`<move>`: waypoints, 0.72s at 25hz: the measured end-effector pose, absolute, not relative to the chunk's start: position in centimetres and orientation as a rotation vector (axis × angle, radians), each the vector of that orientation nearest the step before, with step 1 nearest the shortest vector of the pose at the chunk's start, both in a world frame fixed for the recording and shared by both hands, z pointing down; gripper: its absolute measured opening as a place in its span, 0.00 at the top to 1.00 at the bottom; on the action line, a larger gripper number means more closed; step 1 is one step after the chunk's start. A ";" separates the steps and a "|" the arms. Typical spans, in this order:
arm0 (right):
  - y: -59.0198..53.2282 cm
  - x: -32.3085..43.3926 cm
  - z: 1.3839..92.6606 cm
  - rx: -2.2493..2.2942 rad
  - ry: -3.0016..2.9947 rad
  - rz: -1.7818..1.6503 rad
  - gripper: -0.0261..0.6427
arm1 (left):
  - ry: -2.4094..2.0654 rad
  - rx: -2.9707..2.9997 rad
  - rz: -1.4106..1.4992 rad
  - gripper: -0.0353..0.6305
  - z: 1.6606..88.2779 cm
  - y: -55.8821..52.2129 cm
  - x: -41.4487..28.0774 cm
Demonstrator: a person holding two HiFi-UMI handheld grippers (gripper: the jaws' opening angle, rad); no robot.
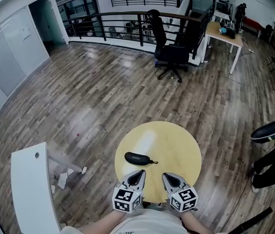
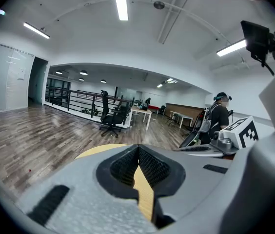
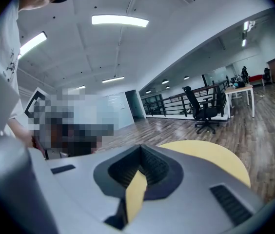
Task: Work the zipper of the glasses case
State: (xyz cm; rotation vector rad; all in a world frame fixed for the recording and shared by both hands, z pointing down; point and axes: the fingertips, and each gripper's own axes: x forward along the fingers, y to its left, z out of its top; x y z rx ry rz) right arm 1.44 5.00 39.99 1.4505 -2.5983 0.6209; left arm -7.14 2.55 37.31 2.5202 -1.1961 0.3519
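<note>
A black zipped glasses case [image 1: 138, 158] lies on the round yellow table [image 1: 181, 147], left of its middle, with a small pull tab at its right end. My left gripper [image 1: 139, 173] hovers just near of the case, tips pointing at it. To its right, my right gripper [image 1: 168, 176] hangs over the table's near edge. Both are apart from the case. In the left gripper view the left gripper [image 2: 138, 150] has its jaws meeting, nothing between them. The right gripper [image 3: 140, 150] looks the same in its own view. Neither gripper view shows the case.
A white panel [image 1: 32, 186] stands at the near left with paper scraps [image 1: 64, 175] on the wood floor beside it. A black office chair [image 1: 169, 50] and a white desk [image 1: 224, 35] stand far back by a railing. A person's dark legs [image 1: 271, 155] are at the right.
</note>
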 end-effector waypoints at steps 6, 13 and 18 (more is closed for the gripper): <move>3.7 -0.2 39.8 1.440 -2.586 0.600 0.96 | -1.214 2.501 0.338 0.94 37.5 1.8 -9.6; 2.8 -2.1 40.4 1.478 -2.561 0.621 0.96 | -1.184 2.502 0.345 0.94 37.8 0.6 -12.3; 1.6 -2.6 41.3 1.505 -2.529 0.621 0.96 | -1.139 2.531 0.361 0.94 38.3 -0.8 -12.9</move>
